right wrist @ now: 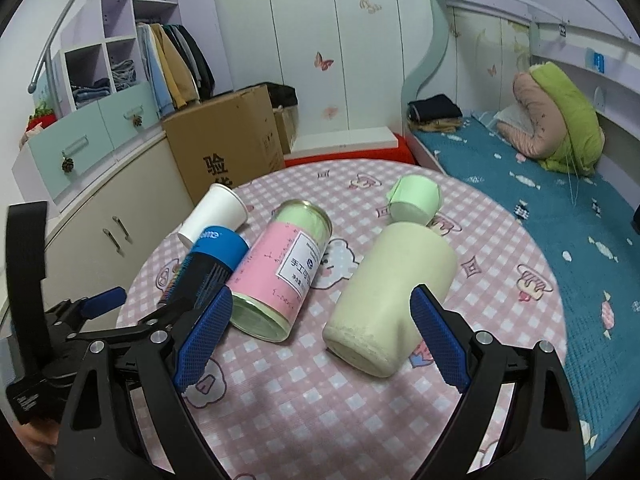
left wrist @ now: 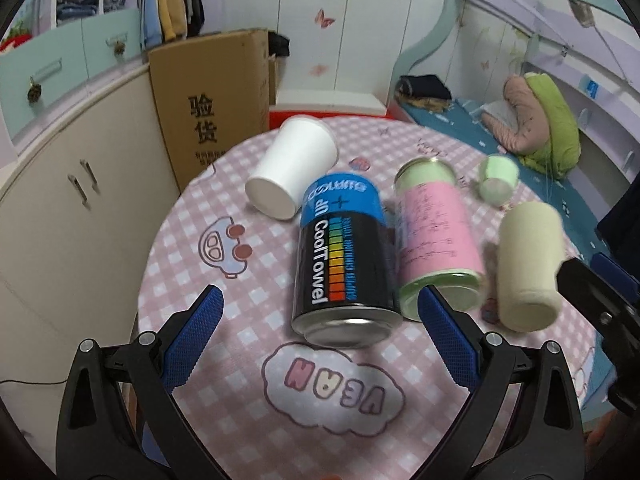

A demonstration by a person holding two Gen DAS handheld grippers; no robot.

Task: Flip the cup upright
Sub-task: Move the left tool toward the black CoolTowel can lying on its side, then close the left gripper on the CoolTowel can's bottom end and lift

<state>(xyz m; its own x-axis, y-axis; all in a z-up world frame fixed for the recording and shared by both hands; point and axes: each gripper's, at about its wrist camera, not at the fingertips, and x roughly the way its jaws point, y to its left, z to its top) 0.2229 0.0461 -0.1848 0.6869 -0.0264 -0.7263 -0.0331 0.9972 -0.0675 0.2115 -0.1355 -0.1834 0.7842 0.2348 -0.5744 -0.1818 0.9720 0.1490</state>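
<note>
Several containers lie on their sides on a round pink checked table (left wrist: 240,344) (right wrist: 320,400). A cream cup (right wrist: 390,298) (left wrist: 528,266) lies with its base toward me. A white paper cup (left wrist: 290,168) (right wrist: 214,214), a black-and-blue can (left wrist: 342,258) (right wrist: 208,266), a pink-and-green can (left wrist: 438,236) (right wrist: 280,274) and a small green cup (left wrist: 498,180) (right wrist: 414,198) also lie there. My left gripper (left wrist: 320,336) is open, just in front of the black-and-blue can. My right gripper (right wrist: 320,334) is open, its jaws on either side of the cream cup's base end.
A cardboard box (left wrist: 212,104) and a cream cabinet (left wrist: 60,220) stand left of the table. A bed with a blue sheet (right wrist: 540,200) lies to the right. White wardrobe doors (right wrist: 320,40) are behind. The left gripper shows at the left edge of the right wrist view (right wrist: 80,320).
</note>
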